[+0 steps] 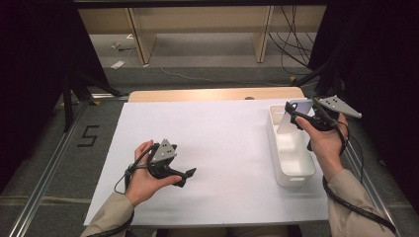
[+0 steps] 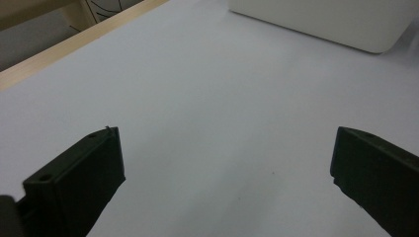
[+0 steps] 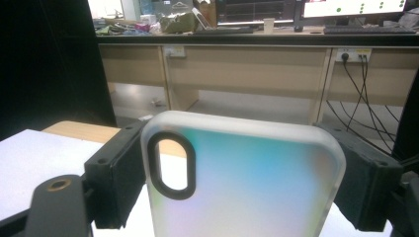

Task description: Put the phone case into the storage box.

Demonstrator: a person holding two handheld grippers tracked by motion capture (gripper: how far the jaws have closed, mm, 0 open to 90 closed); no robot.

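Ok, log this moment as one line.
right gripper: shut on frosted iridescent phone case, above white plastic bin | left gripper: open, empty, over white table sheet

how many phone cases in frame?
1. The phone case is clamped between the right gripper jaws, held above the white bin. More may lie hidden inside the bin.

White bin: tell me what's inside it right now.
The white bin looks bare along its visible floor. The phone case, clamped in the right gripper, hangs over its far end and hides the bottom there.
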